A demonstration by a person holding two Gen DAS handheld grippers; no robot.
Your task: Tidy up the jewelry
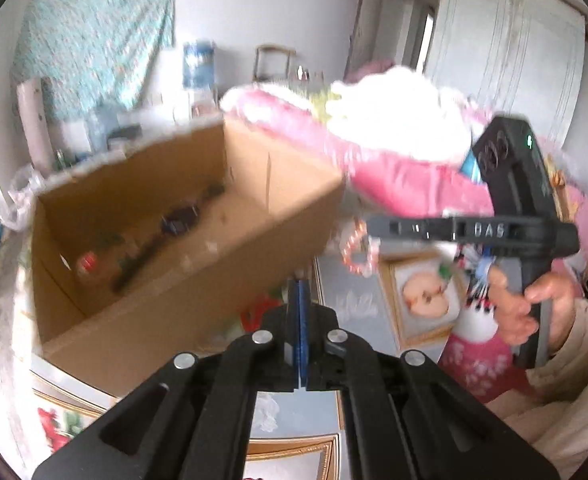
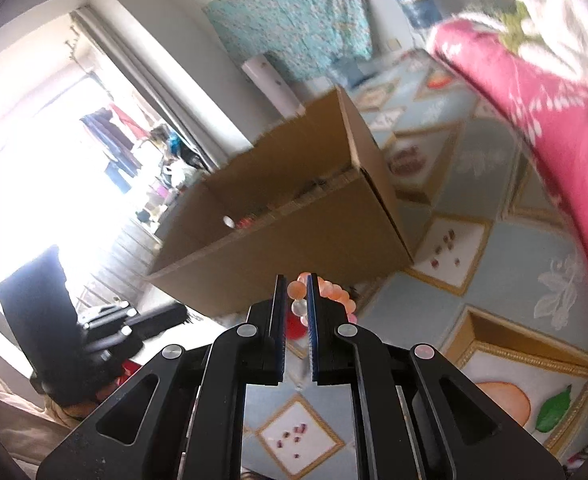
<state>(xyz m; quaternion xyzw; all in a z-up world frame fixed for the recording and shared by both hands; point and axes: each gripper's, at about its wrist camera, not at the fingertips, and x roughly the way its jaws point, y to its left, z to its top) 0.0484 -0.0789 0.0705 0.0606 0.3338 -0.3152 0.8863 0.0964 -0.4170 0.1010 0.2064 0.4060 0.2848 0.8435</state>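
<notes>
1. My right gripper (image 2: 296,290) pinches a peach-and-clear bead bracelet (image 2: 326,294) between its blue pads, the loop hanging in the air just short of the cardboard box's (image 2: 285,236) near wall.
2. My left gripper (image 1: 300,286) carries nothing; its pads are pressed flat together, pointing at the box's (image 1: 165,280) near corner.
3. From the left wrist camera, the bracelet (image 1: 356,250) dangles at the tip of my right gripper (image 1: 374,226), just beside the box's right end, with my right hand (image 1: 534,304) wrapped round the handle.
4. The open box holds a blurred scatter of dark and red pieces on its floor; I cannot tell them apart.
5. The box stands on a pale blue tablecloth (image 2: 490,184) printed with fruit panels.
6. A pink-and-white padded bundle (image 1: 378,148) looms close behind the box and over the right gripper.
7. A teal floral cloth (image 1: 93,48) hangs on the far wall.
</notes>
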